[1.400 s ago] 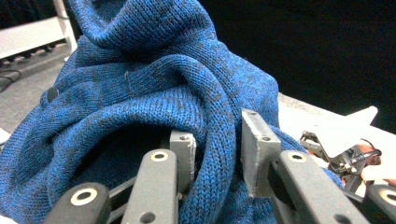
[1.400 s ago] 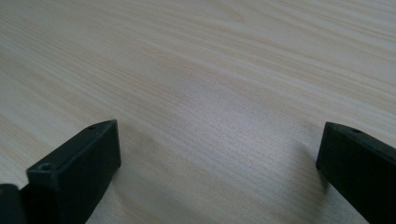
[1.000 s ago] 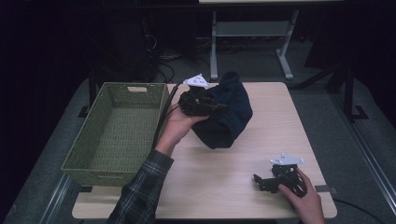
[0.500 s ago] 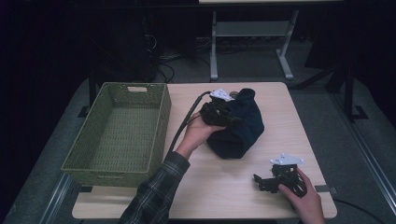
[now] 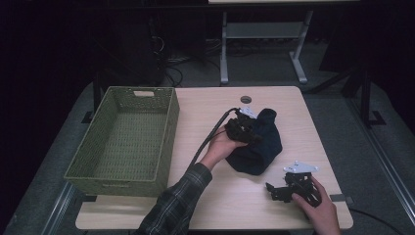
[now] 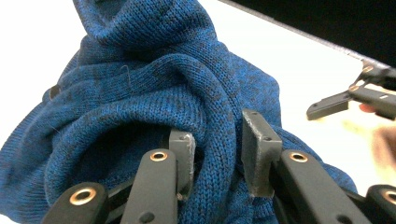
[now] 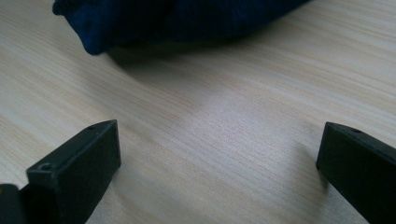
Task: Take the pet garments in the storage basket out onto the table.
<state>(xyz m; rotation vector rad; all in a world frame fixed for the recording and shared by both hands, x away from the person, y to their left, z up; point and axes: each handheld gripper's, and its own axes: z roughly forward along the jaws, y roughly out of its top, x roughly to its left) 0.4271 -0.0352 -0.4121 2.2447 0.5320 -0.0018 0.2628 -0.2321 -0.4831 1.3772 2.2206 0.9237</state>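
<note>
A dark blue knitted garment (image 5: 262, 149) lies bunched on the wooden table (image 5: 205, 112), right of centre. My left gripper (image 5: 253, 137) rests on its top, held by a hand in a plaid sleeve. In the left gripper view a thick fold of the knit (image 6: 140, 84) is pinched between the jaws of the left gripper (image 6: 217, 144), which is shut on it. My right gripper (image 5: 272, 192) sits low at the table's front right, open, with bare wood between its jaws (image 7: 217, 154). The garment's edge (image 7: 187, 18) lies just beyond it.
A green woven basket (image 5: 117, 185) stands on the left side of the table with nothing in it. A cable (image 5: 210, 137) trails from the left gripper across the table's middle. The right gripper (image 6: 345, 100) appears far off in the left gripper view. A metal stand (image 5: 264, 29) stands behind the table.
The left hand has carried the garment to the right and down, from hanging near the basket to lying bunched on the table. The right gripper has stayed put.
</note>
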